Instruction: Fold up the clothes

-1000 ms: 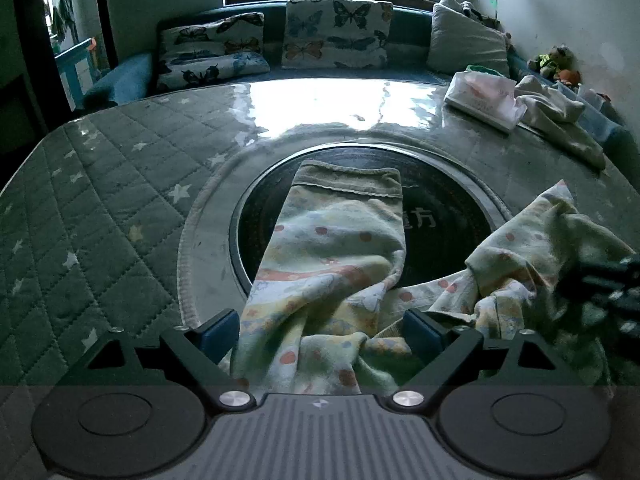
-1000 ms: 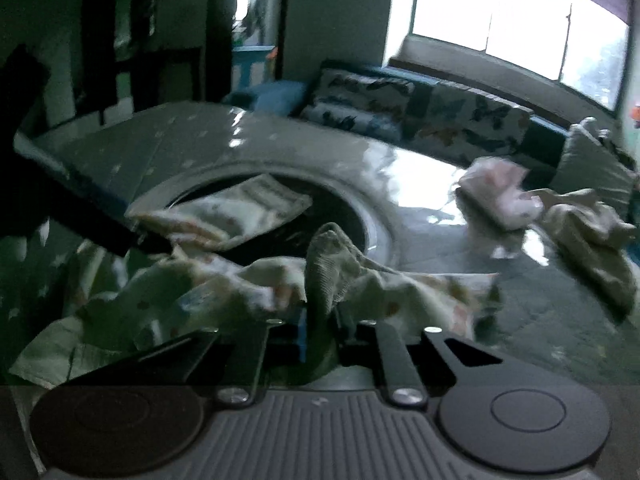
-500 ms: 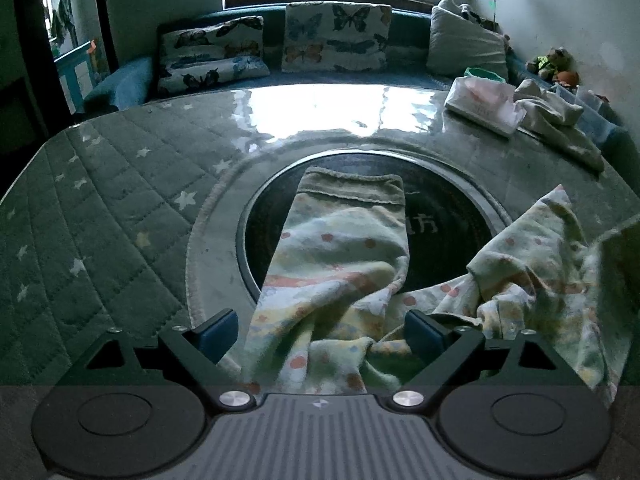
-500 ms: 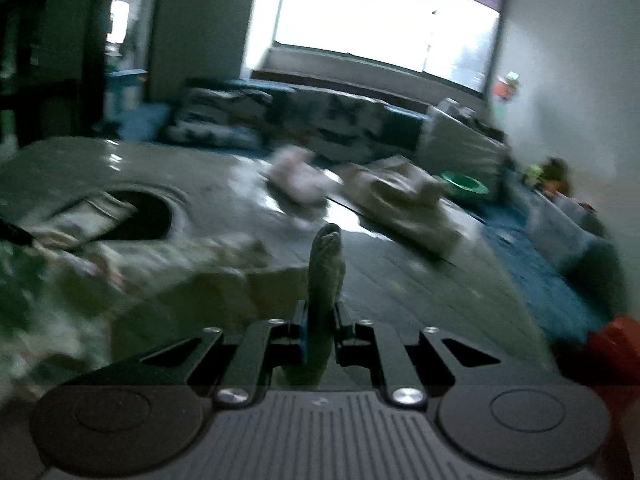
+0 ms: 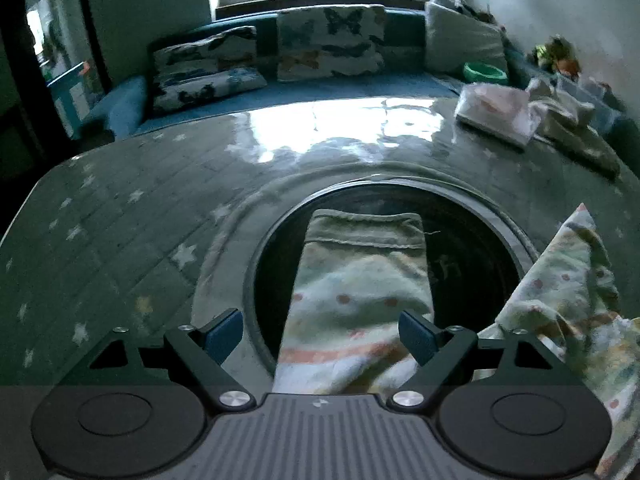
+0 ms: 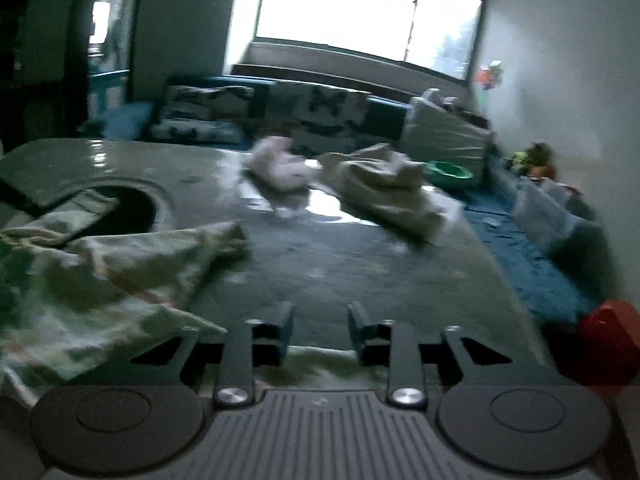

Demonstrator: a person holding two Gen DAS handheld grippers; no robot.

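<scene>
While the left wrist view looks straight down the garment (image 5: 356,304), showing its ribbed hem lying over the round dark inset (image 5: 472,264) of the table (image 5: 120,216), the right wrist view sees the same cloth (image 6: 120,272) from the side, rumpled at left, plus a red object (image 6: 604,340) at the far right edge. Both show the pink bundle (image 6: 280,172) and beige pile (image 6: 384,184) farther back. The garment is soft, pale, dotted and striped; the table cover is quilted with stars under a glossy film. The left gripper (image 5: 320,332) is spread wide and closing slightly, straddling the cloth without pressing it. The right gripper (image 6: 320,328) is opening, nothing pinched, pale cloth just below its fingers.
</scene>
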